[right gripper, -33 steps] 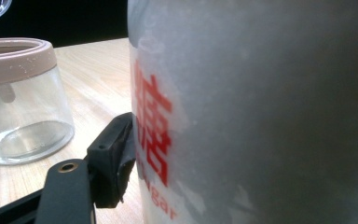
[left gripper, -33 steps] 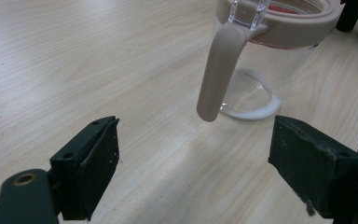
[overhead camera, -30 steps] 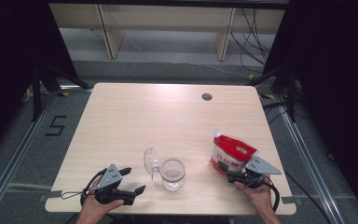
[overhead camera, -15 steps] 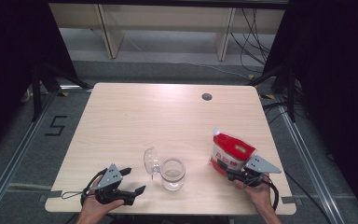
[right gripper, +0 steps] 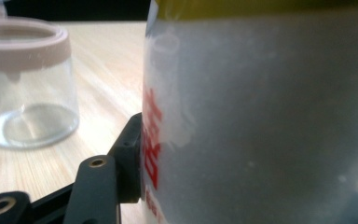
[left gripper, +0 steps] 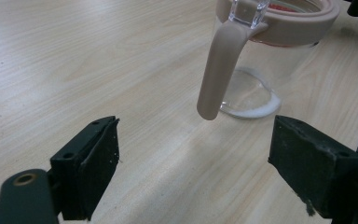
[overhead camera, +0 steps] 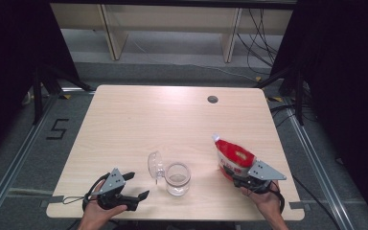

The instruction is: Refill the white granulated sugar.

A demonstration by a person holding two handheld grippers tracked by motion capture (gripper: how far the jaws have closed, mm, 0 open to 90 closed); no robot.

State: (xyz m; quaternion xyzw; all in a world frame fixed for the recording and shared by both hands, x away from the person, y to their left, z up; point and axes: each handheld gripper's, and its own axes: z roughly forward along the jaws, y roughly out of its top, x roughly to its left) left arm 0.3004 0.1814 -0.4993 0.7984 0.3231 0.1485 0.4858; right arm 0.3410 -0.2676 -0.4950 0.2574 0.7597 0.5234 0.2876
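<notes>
A red and white pouch lies on the wooden table at the front right. My right gripper is at its near end and its jaws have just been closing on it. In the right gripper view one black pad presses against the pouch's side; the other jaw is hidden behind the pouch. A clear glass jar stands front centre, its round lid hinged open to the left. My left gripper rests open left of the jar, nothing between its jaws. The jar and its beige strap are just ahead.
A dark round hole sits in the table near its far right. Metal rails and cables run along the floor around the table. The table's front edge is close under both hands.
The right hand has edged slightly in on the pouch's near end. The left gripper, the jar and the pouch have stayed where they were.
</notes>
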